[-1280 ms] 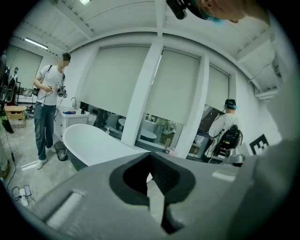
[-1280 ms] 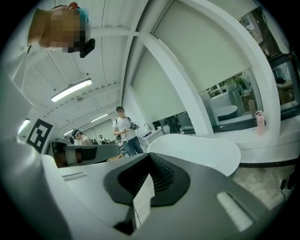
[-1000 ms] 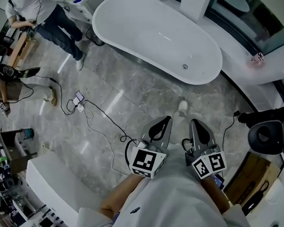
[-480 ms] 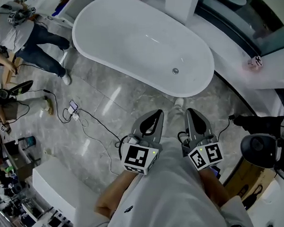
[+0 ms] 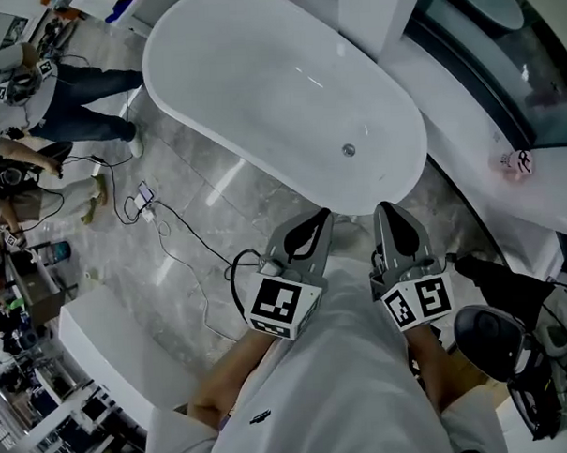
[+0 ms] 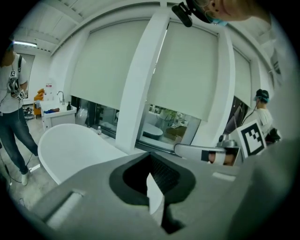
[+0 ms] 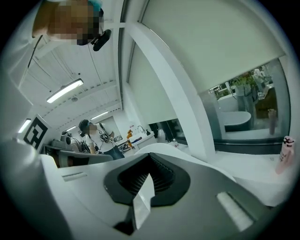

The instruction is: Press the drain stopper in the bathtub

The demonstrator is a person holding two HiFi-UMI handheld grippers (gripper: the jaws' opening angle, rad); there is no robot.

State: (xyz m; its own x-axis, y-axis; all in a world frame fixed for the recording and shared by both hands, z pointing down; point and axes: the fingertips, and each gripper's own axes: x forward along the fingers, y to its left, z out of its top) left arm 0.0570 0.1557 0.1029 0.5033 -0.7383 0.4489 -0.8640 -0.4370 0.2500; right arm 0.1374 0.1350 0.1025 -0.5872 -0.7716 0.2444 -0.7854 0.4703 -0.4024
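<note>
Small round metal drain stopper (image 5: 349,150) on the floor of the white oval bathtub (image 5: 258,72).

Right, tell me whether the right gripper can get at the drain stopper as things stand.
Probably not yet. The right gripper, jaws shut, is outside the bathtub, short of the drain stopper on the tub floor. Nothing covers it; reaching over the rim looks enough.
</note>
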